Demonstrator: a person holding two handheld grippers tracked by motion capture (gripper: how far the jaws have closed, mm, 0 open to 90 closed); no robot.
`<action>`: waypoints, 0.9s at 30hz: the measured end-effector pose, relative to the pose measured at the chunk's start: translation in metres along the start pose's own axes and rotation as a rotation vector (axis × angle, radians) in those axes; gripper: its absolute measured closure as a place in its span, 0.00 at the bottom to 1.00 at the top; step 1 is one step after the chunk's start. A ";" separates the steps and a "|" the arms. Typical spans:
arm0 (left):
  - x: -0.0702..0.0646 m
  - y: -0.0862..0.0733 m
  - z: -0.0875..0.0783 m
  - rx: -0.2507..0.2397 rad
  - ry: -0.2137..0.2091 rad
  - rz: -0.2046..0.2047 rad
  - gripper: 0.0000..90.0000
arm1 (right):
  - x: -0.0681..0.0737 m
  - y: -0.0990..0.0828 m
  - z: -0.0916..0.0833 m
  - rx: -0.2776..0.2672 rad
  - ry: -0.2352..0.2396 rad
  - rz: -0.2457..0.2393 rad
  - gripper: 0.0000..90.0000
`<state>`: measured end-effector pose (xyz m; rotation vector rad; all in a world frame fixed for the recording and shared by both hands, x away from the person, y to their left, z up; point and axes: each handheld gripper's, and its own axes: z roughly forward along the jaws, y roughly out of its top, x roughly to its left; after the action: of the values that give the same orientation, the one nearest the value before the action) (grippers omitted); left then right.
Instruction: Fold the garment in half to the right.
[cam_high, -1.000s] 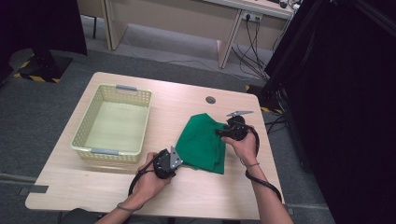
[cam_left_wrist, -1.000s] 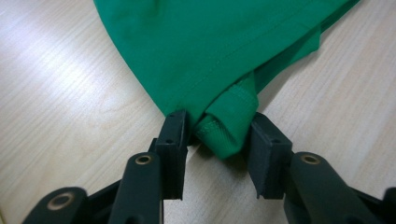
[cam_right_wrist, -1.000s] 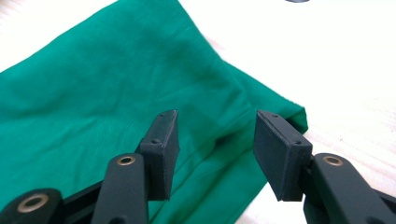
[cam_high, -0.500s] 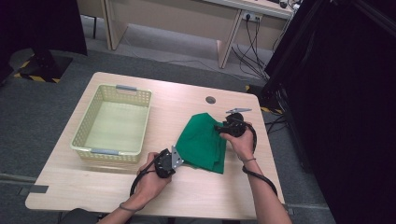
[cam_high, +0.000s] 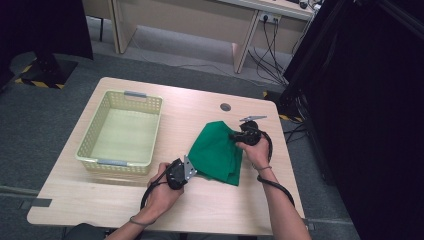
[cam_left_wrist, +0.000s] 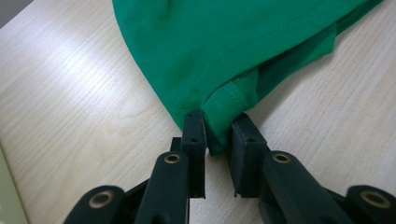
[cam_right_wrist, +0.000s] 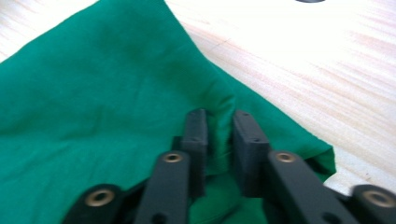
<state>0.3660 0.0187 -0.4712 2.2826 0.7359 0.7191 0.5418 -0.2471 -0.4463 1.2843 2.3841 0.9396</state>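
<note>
Green cloth (cam_high: 216, 152) pinched by left gripper (cam_left_wrist: 218, 135), right gripper (cam_right_wrist: 219, 133), wooden table (cam_high: 200, 205)

plain green cloth (cam_high: 216, 152), pale yellow basket (cam_high: 90, 145), light wood-grain table (cam_high: 200, 210).

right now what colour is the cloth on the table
Plain green cloth, no pattern; the left gripper view shows it best, stitched hem included.

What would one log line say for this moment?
left gripper: jaws closing on green cloth hem | right gripper: jaws closing on cloth fold | basket: empty
</note>
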 end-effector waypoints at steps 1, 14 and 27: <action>0.000 0.000 0.000 -0.002 -0.002 -0.003 0.87 | 0.000 0.000 0.000 0.000 0.004 0.002 0.90; 0.004 0.002 -0.009 -0.024 -0.091 -0.083 0.70 | 0.003 0.000 -0.003 0.000 0.006 0.019 0.92; 0.020 0.000 -0.002 -0.036 -0.124 -0.186 0.61 | 0.003 0.002 -0.003 0.003 0.007 0.028 0.94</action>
<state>0.3784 0.0327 -0.4637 2.1693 0.8558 0.4965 0.5394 -0.2454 -0.4427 1.3205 2.3799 0.9503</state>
